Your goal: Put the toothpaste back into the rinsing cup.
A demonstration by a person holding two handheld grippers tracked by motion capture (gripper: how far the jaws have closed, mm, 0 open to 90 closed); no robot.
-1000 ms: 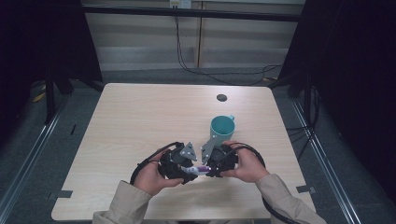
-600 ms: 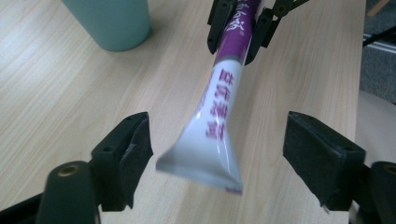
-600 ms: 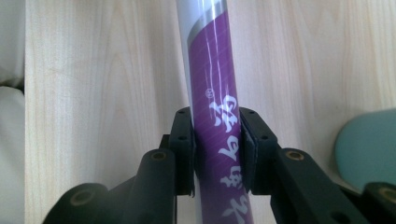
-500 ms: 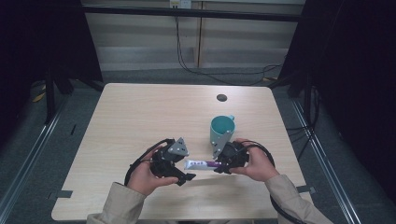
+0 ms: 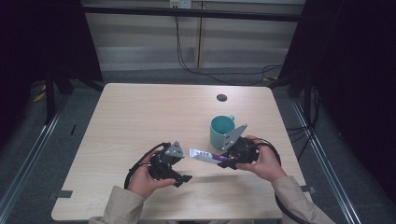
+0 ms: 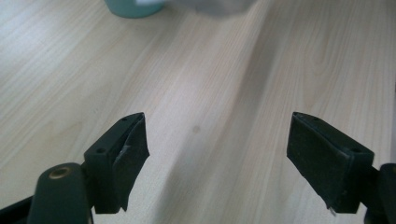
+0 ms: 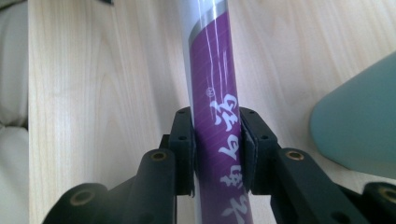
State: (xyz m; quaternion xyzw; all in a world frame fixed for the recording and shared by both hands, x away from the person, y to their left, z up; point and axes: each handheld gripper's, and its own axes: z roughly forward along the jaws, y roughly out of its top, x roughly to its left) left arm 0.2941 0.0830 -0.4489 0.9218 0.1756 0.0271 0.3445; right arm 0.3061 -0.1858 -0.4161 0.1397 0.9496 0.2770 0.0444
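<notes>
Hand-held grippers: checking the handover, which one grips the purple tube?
The right hand-held gripper, jaws clamped on the purple tube; the left hand-held gripper stands open.

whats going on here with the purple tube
A person at a table holds a gripper in each hand. The right gripper is clamped on a purple and white tube, held just off the wood beside a teal mug. The left gripper has just opened its jaws and let go; nothing sits between them.
</notes>
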